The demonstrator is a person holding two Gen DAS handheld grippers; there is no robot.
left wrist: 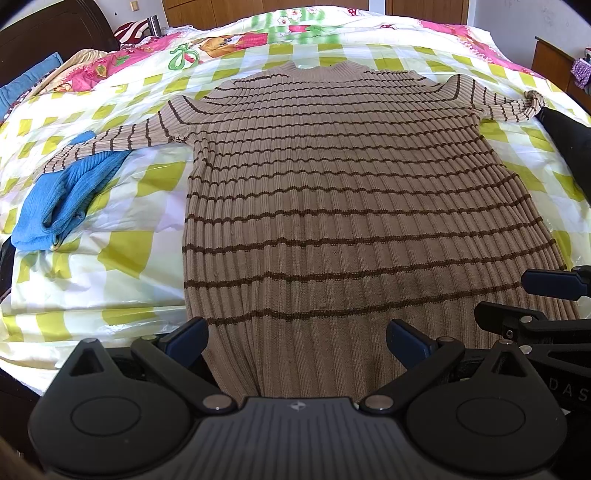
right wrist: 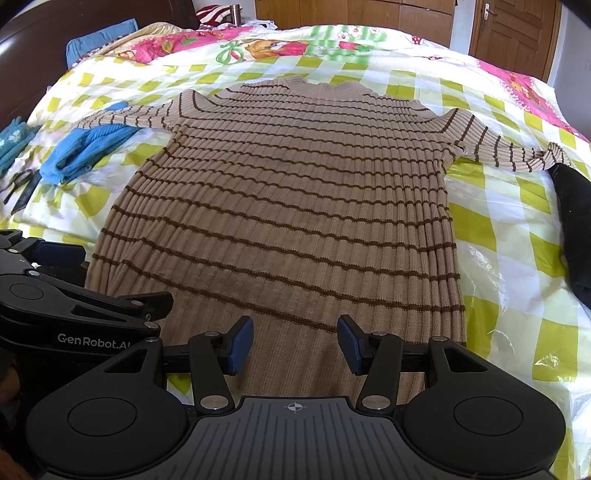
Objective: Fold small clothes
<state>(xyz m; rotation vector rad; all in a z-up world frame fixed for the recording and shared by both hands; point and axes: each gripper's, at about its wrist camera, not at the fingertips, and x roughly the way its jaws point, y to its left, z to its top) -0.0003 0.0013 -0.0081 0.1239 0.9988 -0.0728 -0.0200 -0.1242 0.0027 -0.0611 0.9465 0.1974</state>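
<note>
Sweater: a tan ribbed sweater [left wrist: 332,192] with thin brown stripes lies flat on the bed, collar at the far end, both sleeves spread sideways, hem nearest the tongs.
Left gripper: the left gripper [left wrist: 297,341] hangs over the hem with its blue pads spread wide and nothing between them except the knit lying below.
Right gripper: the right gripper [right wrist: 295,341] sits just beside the left one, also over the hem, pads apart and pinching nothing.
Only in the left view: the right gripper's fingers [left wrist: 554,282] enter from the right edge, beside the sweater's lower right side.
Only in the right view: a wooden door [right wrist: 513,33] stands far beyond the tongs to the right; turquoise items [right wrist: 13,142] and a dark flat object lie at the far left edge of the bed; the left gripper's body, lettered GenRobot.AI, fills the lower left.
Blue garment: a blue knit garment [left wrist: 62,195] is bunched ahead and to the left of the tongs, with the left sleeve end lying over it.
Black cloth: a black cloth [right wrist: 576,221] lies to the right, touching the right cuff.
Surface: a bedcover [right wrist: 509,236] in white and yellow-green checks, with a pink cartoon print at the far end.
Room: a dark headboard [left wrist: 44,40] far left, wooden cabinets behind the bed.
</note>
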